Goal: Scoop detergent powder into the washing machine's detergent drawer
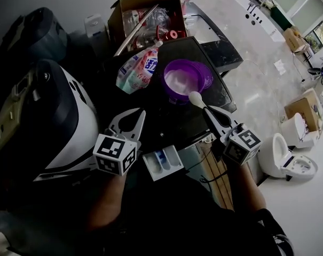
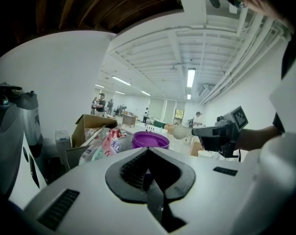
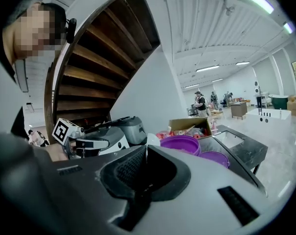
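Observation:
A purple bowl (image 1: 178, 80) with white powder in it stands on the dark machine top (image 1: 214, 97); it also shows in the left gripper view as the bowl (image 2: 150, 140) and in the right gripper view as the bowl (image 3: 181, 144). My right gripper (image 1: 207, 110) is shut on the handle of a white scoop (image 1: 196, 96), whose head hangs at the bowl's near rim. The white detergent drawer (image 1: 162, 163), with blue inserts, stands pulled out below and between the grippers. My left gripper (image 1: 138, 116) hovers left of the drawer, jaws together and holding nothing.
A detergent bag (image 1: 138, 67) lies left of the bowl and a purple lid (image 1: 205, 74) at its right. Behind stands an open cardboard box (image 1: 145, 15). A large white and black appliance (image 1: 54, 116) fills the left side. Toilets (image 1: 289, 161) stand on the floor at the right.

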### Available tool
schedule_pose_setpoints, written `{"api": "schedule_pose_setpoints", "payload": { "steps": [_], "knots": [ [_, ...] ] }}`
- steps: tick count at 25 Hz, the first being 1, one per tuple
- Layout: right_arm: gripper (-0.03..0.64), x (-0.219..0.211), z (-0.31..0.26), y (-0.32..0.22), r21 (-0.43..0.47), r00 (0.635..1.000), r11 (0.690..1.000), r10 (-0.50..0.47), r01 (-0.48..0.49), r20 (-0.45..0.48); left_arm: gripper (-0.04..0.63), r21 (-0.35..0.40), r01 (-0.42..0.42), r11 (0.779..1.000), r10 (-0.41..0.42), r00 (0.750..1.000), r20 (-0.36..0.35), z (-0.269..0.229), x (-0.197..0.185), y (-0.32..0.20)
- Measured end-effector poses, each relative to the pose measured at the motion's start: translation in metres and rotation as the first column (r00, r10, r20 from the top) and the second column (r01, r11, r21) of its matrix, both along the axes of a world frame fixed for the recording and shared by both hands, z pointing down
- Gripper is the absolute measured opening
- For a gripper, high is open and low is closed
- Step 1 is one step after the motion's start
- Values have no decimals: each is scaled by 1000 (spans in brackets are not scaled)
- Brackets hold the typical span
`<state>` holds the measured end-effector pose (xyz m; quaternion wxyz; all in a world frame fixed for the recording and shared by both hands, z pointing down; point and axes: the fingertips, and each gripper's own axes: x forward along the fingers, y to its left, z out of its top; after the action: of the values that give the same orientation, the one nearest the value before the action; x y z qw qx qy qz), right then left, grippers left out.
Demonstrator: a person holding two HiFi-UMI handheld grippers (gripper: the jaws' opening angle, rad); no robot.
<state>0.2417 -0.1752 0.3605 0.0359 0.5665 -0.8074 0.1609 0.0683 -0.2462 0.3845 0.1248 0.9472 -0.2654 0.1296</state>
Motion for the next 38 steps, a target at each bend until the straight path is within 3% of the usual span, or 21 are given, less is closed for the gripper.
{"api": "schedule_pose_setpoints", "payload": {
  "steps": [9, 17, 25, 38],
  "knots": [
    [20, 29, 10, -51, -22, 992, 997, -80, 78, -98, 9, -26, 14, 1000, -13, 1000, 23, 12, 31, -7],
    [20, 27, 19, -82, -73, 955, 980, -195, 183, -224, 9, -49, 43, 998, -42, 999, 26, 16, 30, -8],
    [20, 25, 24, -109, -139, 917, 958, -280, 249, -284, 9, -74, 75, 994, -74, 997, 19, 23, 18, -10],
    [20, 25, 58, -141, -299, 783, 899, -429, 320, -450, 9, -88, 111, 990, -109, 994, 28, 26, 5, -5]
  ]
}}
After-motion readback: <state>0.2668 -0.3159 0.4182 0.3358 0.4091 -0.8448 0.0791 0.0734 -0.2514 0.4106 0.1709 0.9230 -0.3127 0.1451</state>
